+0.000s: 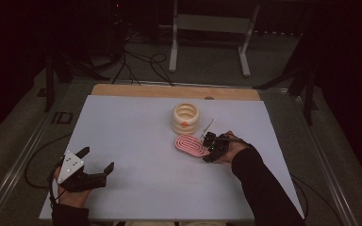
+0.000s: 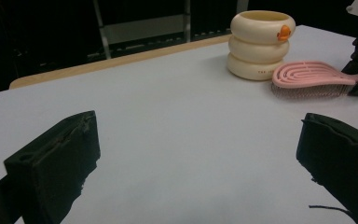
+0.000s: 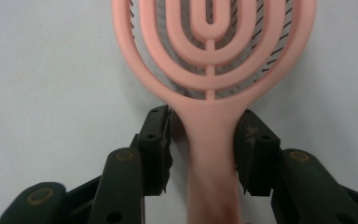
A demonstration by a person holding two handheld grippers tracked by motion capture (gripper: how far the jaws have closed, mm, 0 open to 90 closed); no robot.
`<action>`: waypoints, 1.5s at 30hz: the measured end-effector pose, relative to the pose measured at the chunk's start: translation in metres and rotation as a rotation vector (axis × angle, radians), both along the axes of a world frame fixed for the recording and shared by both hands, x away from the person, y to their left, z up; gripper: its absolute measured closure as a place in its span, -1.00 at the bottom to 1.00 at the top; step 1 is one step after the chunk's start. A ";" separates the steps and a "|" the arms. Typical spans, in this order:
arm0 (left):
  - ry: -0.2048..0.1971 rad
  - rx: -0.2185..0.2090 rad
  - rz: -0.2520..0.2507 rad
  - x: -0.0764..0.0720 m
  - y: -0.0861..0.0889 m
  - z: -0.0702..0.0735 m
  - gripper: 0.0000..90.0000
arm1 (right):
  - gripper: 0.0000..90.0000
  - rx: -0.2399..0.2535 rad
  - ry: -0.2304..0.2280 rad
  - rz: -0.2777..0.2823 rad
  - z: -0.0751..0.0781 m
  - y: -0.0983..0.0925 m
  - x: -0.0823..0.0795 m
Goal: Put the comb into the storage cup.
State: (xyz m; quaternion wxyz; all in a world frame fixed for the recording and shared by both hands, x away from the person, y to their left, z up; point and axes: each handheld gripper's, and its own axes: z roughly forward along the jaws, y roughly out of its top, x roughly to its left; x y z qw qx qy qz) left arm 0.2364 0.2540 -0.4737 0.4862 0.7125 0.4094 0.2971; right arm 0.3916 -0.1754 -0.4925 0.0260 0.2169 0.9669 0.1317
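Fingers (image 3: pixel 205 140) straddle one pink brush (image 3: pixel 213 60); one cream holder (image 1: pixel 185 118) nearby.

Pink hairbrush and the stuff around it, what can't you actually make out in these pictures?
- Pink hairbrush: in the right gripper view its head is cut off by the top edge, and the handle's end by the bottom edge.
- Right gripper: a thin gap seems to remain on the left pad; whether the pads press the handle yet is unclear.
- Cream ringed holder: its small red lettering is too tiny to read in the left gripper view; its inside is hidden by its own wall.
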 end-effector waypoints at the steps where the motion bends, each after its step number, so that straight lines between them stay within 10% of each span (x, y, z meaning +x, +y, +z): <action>1: 0.000 0.001 -0.001 0.000 0.000 0.000 -0.99 | 0.37 0.000 0.002 -0.001 0.000 0.000 0.000; 25: 0.007 0.002 -0.002 0.000 -0.002 -0.001 -0.99 | 0.57 -0.022 0.006 -0.013 0.003 0.005 -0.019; 45: 0.069 0.019 -0.063 0.006 -0.025 -0.008 -0.99 | 0.59 0.349 0.018 -0.105 0.021 -0.010 -0.028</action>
